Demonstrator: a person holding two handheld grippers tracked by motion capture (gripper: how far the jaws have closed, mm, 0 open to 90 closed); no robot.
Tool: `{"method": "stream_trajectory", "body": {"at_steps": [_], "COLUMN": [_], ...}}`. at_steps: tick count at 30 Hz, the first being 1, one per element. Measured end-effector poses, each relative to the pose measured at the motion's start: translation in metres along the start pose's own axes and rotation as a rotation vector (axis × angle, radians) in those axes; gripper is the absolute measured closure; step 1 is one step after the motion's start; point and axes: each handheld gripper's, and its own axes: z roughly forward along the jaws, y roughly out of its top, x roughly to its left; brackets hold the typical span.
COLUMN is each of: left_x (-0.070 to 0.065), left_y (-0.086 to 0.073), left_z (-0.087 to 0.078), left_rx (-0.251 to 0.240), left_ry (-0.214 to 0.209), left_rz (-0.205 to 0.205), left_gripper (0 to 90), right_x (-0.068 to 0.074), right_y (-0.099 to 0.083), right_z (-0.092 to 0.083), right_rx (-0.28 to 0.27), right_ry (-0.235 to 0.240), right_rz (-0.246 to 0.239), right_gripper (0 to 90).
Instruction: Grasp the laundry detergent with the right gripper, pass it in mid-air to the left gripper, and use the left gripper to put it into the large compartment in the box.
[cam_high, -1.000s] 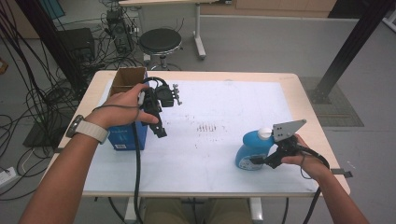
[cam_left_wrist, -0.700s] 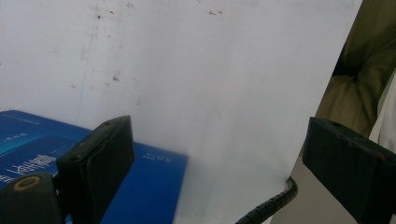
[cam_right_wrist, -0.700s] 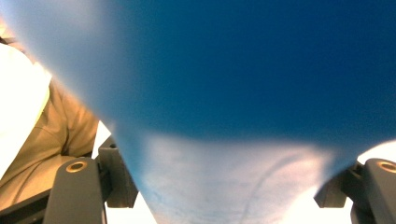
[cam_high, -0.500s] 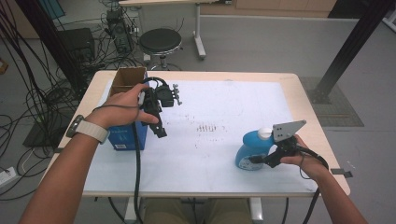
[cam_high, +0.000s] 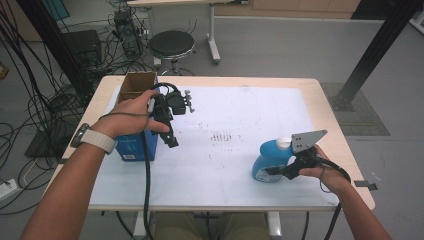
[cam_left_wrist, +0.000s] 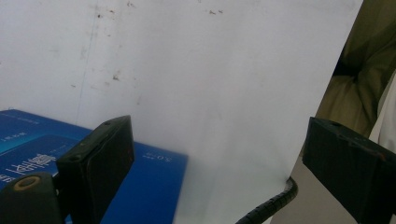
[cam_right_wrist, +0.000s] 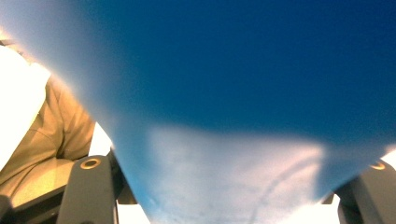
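A blue plastic bottle (cam_high: 267, 155) with a white cap (cam_high: 284, 142) lies on its side at the table's front right. My right gripper (cam_high: 275, 171) reaches in from the right; its jaws have just been closing and press on the bottle's lower side. In the right gripper view the blue bottle (cam_right_wrist: 243, 84) sits very close between both jaws of the right gripper (cam_right_wrist: 233, 172). My left gripper (cam_high: 170, 135) is held up at the table's left, beside a blue carton (cam_high: 131, 146). In its own view the left gripper (cam_left_wrist: 219, 140) is wide open with nothing between its jaws, over the white table top.
An open brown cardboard box (cam_high: 136, 82) stands at the back left corner, behind the blue carton (cam_left_wrist: 144, 186). The white table sheet (cam_high: 240, 110) has small dark marks in the middle. A stool (cam_high: 171, 44) and cables are on the floor beyond the table.
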Motion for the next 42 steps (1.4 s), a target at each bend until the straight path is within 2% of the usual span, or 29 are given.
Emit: {"method": "stream_trajectory", "body": {"at_steps": [15, 32, 42], "left_x": [0.0004, -0.0001, -0.0001], "left_y": [0.0002, 0.0019, 0.0011], "left_z": [0.0, 0.0005, -0.0002], "left_rx": [0.004, 0.002, 0.002], "left_ry": [-0.001, -0.002, -0.001], "left_rz": [-0.002, 0.001, 0.001], "left_gripper": [9.6, 9.7, 9.9], "right_x": [0.0012, 0.0016, 0.0003], "right_y": [-0.0029, -0.0042, -0.0033], "right_z": [0.0005, 0.0002, 0.0004], "right_rx": [-0.025, -0.033, -0.027], "right_ry": [0.017, 0.018, 0.024], "right_rz": [0.001, -0.016, -0.008], "right_gripper": [41.6, 42.1, 42.9]}}
